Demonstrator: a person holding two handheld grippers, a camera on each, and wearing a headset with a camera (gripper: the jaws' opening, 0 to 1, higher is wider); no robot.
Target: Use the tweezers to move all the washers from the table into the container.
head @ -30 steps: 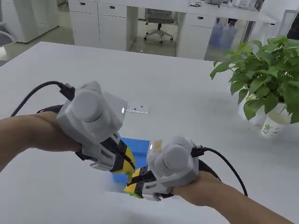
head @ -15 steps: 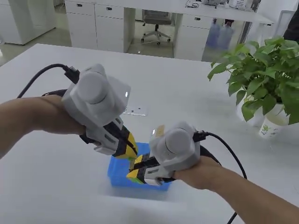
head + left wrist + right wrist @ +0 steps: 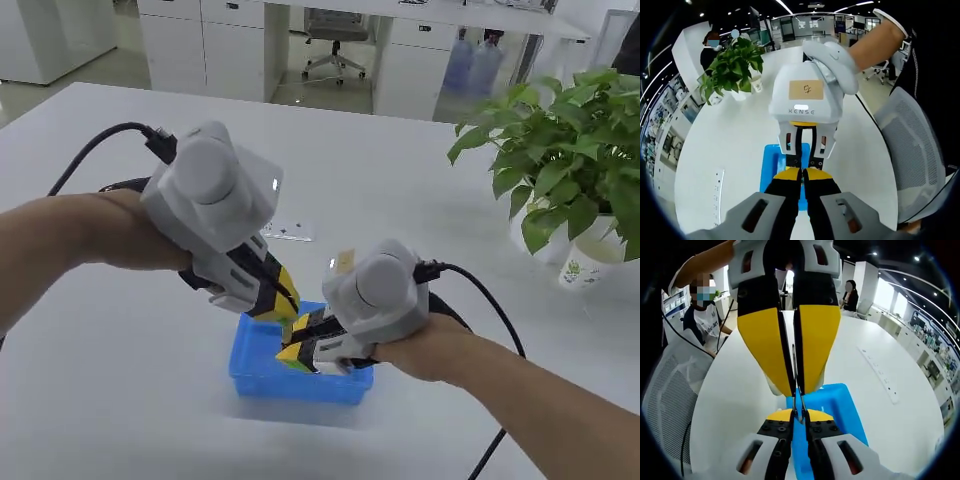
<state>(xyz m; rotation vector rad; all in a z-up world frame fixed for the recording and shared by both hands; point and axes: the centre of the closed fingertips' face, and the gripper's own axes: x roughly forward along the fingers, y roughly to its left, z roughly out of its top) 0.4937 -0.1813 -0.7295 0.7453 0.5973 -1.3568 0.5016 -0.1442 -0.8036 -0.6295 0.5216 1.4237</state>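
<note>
tools tip to tip over the blue box [image 3: 256, 378]
left tool [image 3: 284, 301] and right tool [image 3: 293, 353] both pinch thin tweezers [image 3: 795, 407], it seems; blue box directly below, right tool nearer.

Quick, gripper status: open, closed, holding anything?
Left gripper: closed, pinching the thin tweezers.
Right gripper: closed on the same tweezers.

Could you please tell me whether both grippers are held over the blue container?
Yes, in the head view the left gripper and right gripper meet directly over the blue container.
</note>
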